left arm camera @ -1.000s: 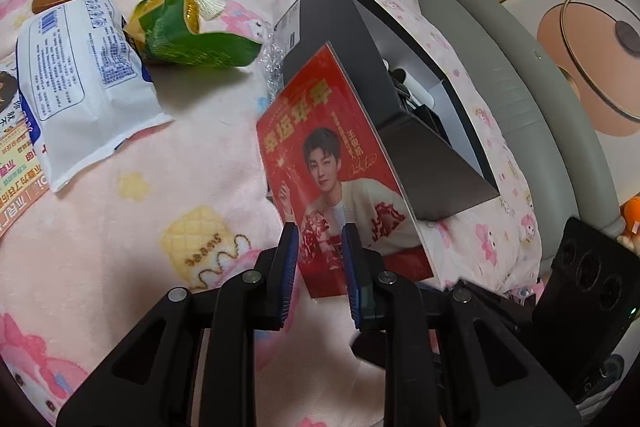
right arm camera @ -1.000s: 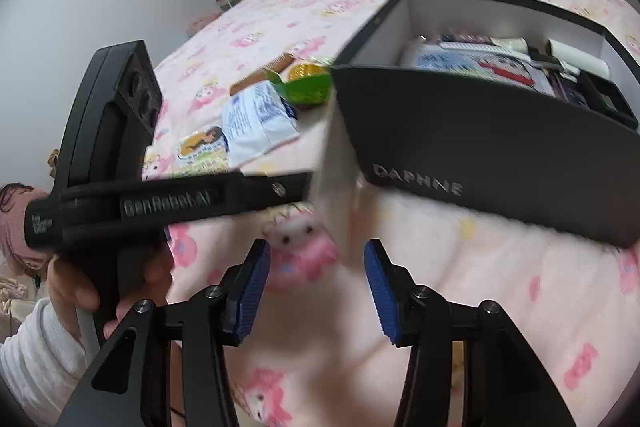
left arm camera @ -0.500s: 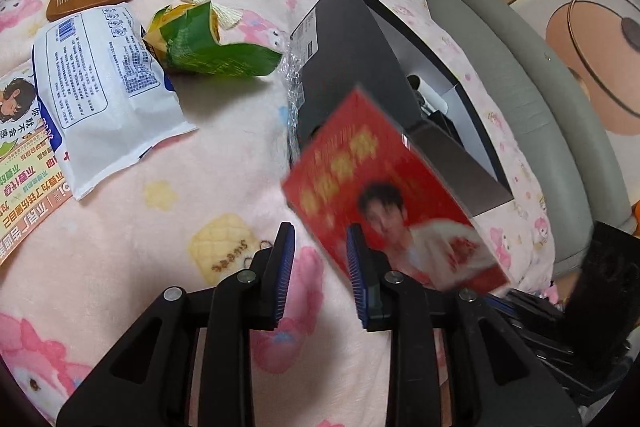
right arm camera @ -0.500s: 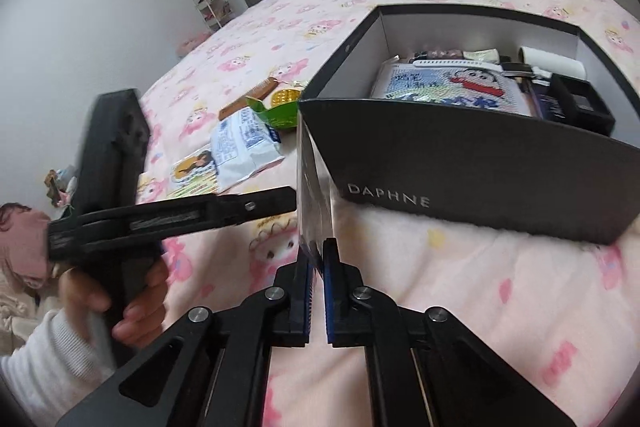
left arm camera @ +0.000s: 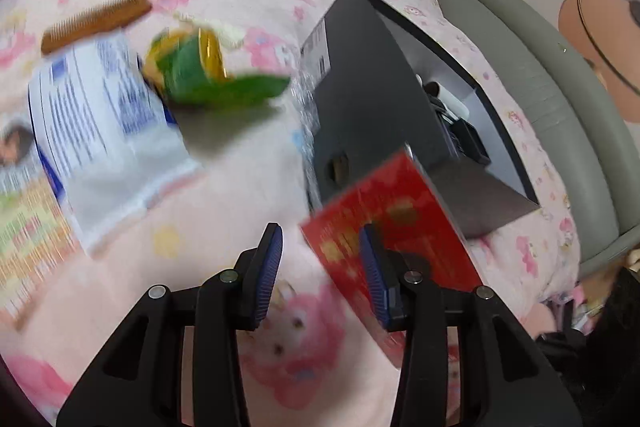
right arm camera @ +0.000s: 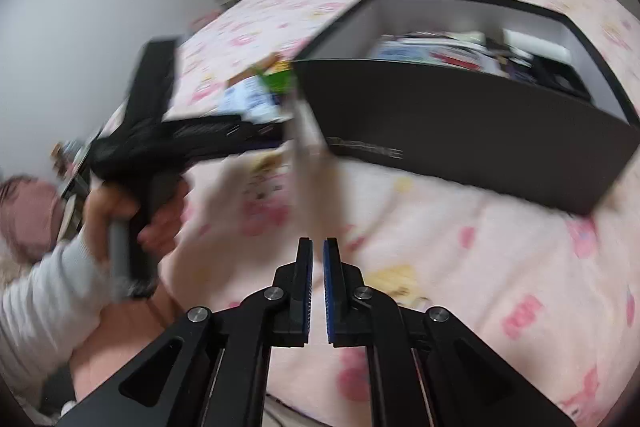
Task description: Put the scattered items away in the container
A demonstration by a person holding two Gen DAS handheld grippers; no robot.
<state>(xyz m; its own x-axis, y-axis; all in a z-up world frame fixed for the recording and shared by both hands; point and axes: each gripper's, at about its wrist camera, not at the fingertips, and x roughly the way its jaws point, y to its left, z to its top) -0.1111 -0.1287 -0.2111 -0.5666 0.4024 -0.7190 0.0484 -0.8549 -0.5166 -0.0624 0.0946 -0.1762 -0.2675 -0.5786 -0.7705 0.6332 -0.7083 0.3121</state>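
A red card (left arm camera: pixel 404 227) with gold print stands on edge in front of the black box (left arm camera: pixel 360 115), blurred by motion. In the right wrist view it shows edge-on as a thin pale sheet (right arm camera: pixel 316 179) rising from my right gripper (right arm camera: pixel 317 283), which is shut on it. My left gripper (left arm camera: pixel 320 267) is open and empty just left of the card, above the pink bedspread. The left gripper also shows in the right wrist view (right arm camera: pixel 276 137), to the card's left. The black box (right arm camera: pixel 460 135) holds several items.
On the bedspread left of the box lie a green packet (left arm camera: pixel 208 75), a white and blue bag (left arm camera: pixel 104 131), a brown comb (left arm camera: pixel 96 21) and a colourful leaflet (left arm camera: pixel 28 235). A grey padded bench (left arm camera: pixel 540 115) runs along the bed's right side.
My left gripper let go of the red card, opened wide and drew away to the left. My right gripper closed on the card's edge and now holds it alone.
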